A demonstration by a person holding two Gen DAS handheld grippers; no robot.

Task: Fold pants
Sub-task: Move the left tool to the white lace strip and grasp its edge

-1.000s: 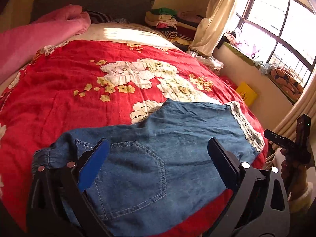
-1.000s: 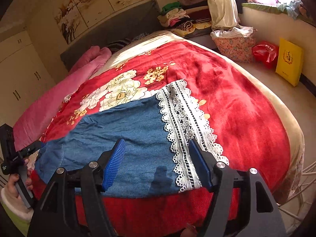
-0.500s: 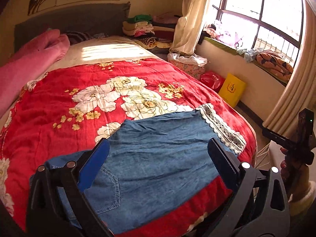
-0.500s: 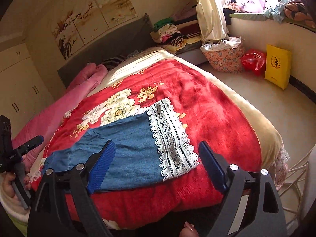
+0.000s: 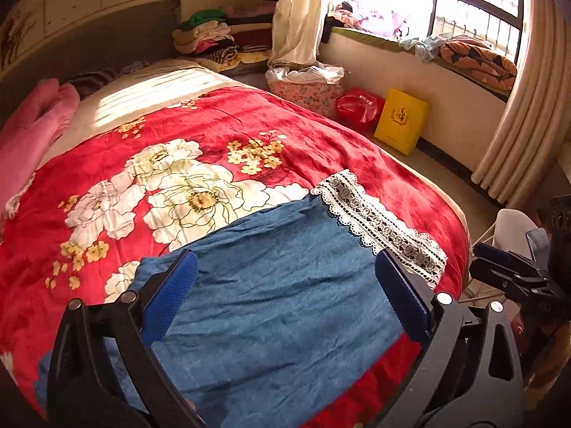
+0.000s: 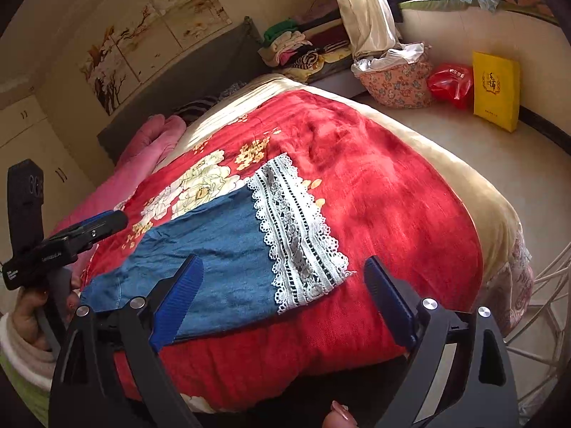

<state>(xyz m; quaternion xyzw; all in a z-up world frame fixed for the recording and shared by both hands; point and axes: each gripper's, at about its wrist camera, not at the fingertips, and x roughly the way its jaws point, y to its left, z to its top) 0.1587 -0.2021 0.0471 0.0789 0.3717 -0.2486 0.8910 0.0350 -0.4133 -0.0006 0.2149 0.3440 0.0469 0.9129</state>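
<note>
Blue denim pants (image 5: 278, 306) with a white lace hem (image 5: 378, 221) lie flat near the front edge of a red flowered blanket (image 5: 321, 142). My left gripper (image 5: 283, 258) hovers open over the middle of the denim, with nothing between its blue pads. My right gripper (image 6: 283, 262) is pulled back off the bed's edge, its jaws opening wide and empty; the pants (image 6: 214, 246) and lace hem (image 6: 299, 235) lie just beyond them. Each gripper shows in the other's view: the left gripper (image 6: 71, 239) at the left, the right gripper (image 5: 499, 260) at the right.
A pink quilt (image 6: 142, 157) lies along the bed's left side. Stacked clothes (image 5: 214, 39) sit by the headboard. On the floor to the right stand a floral basket (image 6: 396, 82), a red bag (image 6: 449, 82) and a yellow bag (image 6: 496, 89). A white wire rack (image 6: 546, 306) stands at the bed's right corner.
My left gripper slid right along the pants, from the back pocket end toward the lace hem. My right gripper drew back from the hem and its jaws spread wider.
</note>
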